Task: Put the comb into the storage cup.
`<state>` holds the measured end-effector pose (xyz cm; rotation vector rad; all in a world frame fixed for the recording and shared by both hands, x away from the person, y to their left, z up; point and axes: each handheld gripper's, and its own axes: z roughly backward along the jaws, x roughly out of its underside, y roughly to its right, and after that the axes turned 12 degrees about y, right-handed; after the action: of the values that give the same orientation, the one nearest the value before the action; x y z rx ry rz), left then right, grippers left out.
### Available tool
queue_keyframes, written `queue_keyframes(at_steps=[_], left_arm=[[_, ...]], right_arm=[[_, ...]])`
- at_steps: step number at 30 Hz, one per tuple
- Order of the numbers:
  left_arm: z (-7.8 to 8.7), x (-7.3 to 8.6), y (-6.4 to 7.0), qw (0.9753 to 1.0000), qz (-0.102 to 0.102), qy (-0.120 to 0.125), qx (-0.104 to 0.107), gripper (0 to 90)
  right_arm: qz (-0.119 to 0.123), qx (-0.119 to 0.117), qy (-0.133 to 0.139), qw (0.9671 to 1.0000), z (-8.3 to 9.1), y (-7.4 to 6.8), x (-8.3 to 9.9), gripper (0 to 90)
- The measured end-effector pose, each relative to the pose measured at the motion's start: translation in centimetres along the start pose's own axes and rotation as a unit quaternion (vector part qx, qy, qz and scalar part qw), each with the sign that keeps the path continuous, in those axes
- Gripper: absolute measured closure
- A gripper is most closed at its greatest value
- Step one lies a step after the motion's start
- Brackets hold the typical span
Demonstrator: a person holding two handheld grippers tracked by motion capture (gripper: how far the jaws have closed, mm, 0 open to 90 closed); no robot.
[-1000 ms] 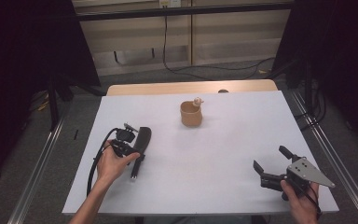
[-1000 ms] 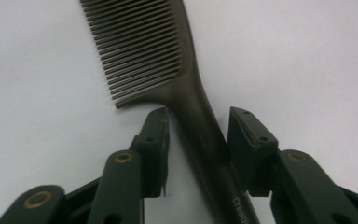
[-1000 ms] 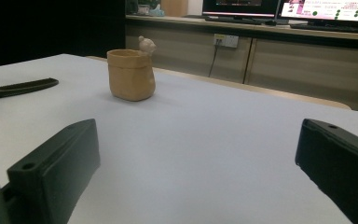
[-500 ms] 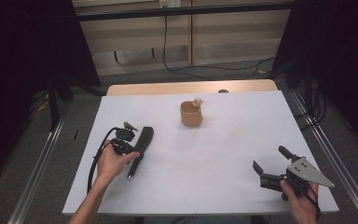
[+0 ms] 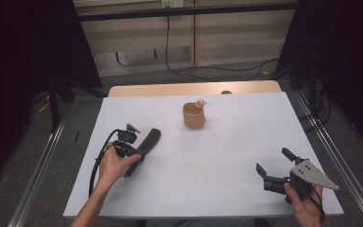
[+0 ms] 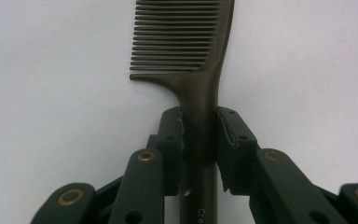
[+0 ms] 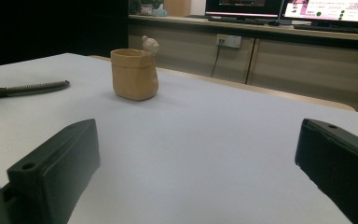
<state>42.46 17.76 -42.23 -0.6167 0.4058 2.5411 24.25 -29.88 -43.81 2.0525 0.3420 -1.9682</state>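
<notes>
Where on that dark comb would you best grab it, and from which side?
By its narrow handle, coming along it from the handle end. The comb lies flat, its teeth spread wide; the left hand-held gripper pinches the handle's two edges just below them.

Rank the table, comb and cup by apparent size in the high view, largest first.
1. Table.
2. Comb and cup look close in size; the comb is longer but partly hidden by the left gripper, so no ranking.
</notes>
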Motion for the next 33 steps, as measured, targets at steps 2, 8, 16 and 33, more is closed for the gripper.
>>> queue_keyframes(at_steps=[2,8,16,33], left_arm=[[0.0,0.0,0.1,1.0,-0.001,-0.001,-0.002,72.6],[0.2,-0.1,-0.5,0.9999,0.003,-0.001,0.015,72.7],[0.7,0.0,-0.9,0.9995,0.017,0.014,0.024,72.7],[3.1,0.1,-0.7,0.9907,-0.009,0.133,0.025,72.7]], right_arm=[[0.0,0.002,-0.001,1.0,0.0,0.0,0.0,0.0],[-0.001,0.002,-0.001,1.0,0.0,0.1,0.0,0.0],[-0.002,0.001,0.0,1.0,0.0,0.1,0.0,0.0],[-0.002,0.001,0.001,1.0,0.1,0.1,0.0,0.0]])
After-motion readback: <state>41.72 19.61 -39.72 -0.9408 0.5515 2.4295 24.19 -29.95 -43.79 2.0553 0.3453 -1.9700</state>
